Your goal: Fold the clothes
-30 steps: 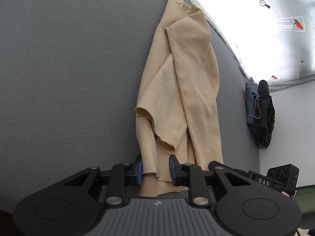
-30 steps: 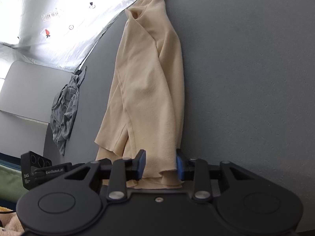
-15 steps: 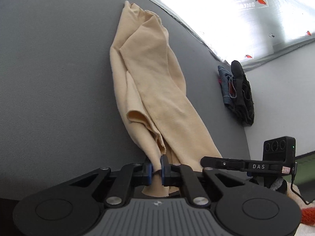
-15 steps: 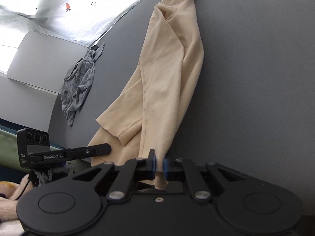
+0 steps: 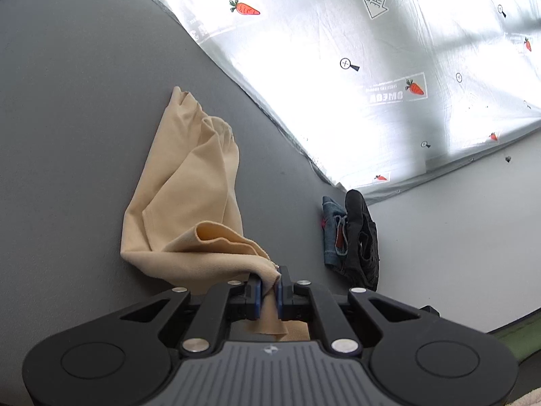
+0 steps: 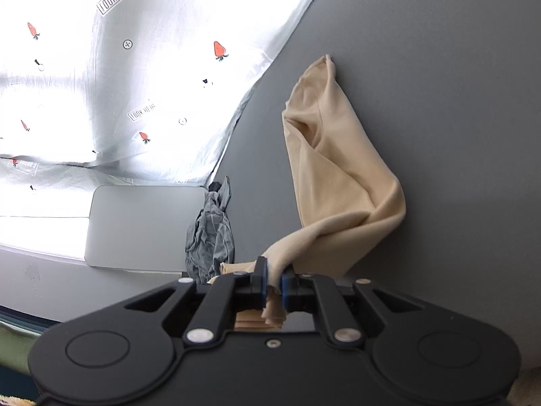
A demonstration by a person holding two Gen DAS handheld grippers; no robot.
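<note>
Tongs: two, one in each hand, each seen from its own camera.
Left gripper (image 5: 267, 292): pressed together on one edge of the beige garment (image 5: 189, 203); a short flap of cloth hangs out behind the blue pads (image 5: 258, 296), toward the camera.
Right gripper (image 6: 274, 287): also pinching the same garment (image 6: 338, 182); several thin layers of cloth show between its pads (image 6: 263, 284) and below them.
Garments on the surface: three groups can be counted (one beige, one grey, one dark heap).
Beige garment, place: it stretches forward from both tongs, the near end lifted and folded over, the far end lying on the grey table (image 5: 67, 135) with one pointed corner farthest away.
Dark heap (image 5: 355, 240): ahead and to the right of the left tongs, well apart from the beige cloth; it looks like one black piece and one blue denim piece, with a little red inside (the exact number of pieces I cannot tell).
Grey garment (image 6: 211, 237): one, crumpled, ahead and to the left of the right tongs, near the table edge.
White board (image 6: 142, 226): one, flat, farther left of the right tongs, behind the grey garment.
Curtain (image 5: 372, 67): one bright sheet behind the table, printed with several small carrots, arrows with "LOOK HERE" and small round marks.
</note>
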